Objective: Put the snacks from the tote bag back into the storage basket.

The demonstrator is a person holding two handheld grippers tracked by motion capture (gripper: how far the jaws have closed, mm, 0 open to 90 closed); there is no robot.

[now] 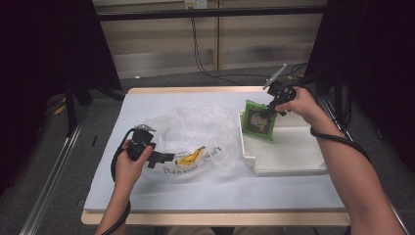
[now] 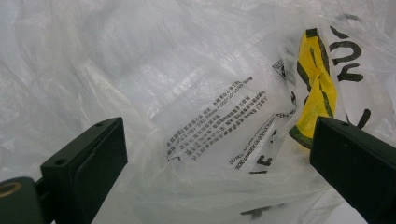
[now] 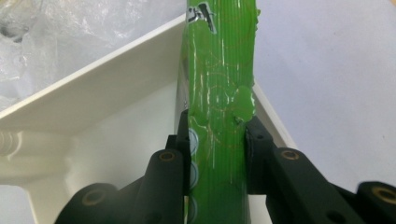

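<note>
Two things in hand here: a green packet (image 1: 259,120) and a clear plastic bag (image 1: 195,132); the packet I judge light and fairly stiff for its thinness, with a glossy film skin likely to slip if pinched at a corner; best taken across its upper edge, as it is now. It stands nearly upright over the left rim of the white tray (image 1: 293,161), at the tray's far left corner; whether its lower edge touches the tray floor I cannot tell.

Right gripper (image 1: 268,110): jaws drawn in narrow and clamped on the packet; in the right gripper view both pads press flat on the green film (image 3: 219,140), one each side; grip looks square, no slack.

Bag: soft, crinkly, no stiffness at all; I expect it to collapse and slide unless a fold is gathered; it lies crumpled mid-table, just left of the tray, with a yellow-and-black item (image 1: 191,157) inside.

Left gripper (image 1: 164,158): jaws stand wide apart at the bag's near edge; in the left gripper view the film (image 2: 196,107) lies between them, pads not pressing on it; holding nothing.
</note>
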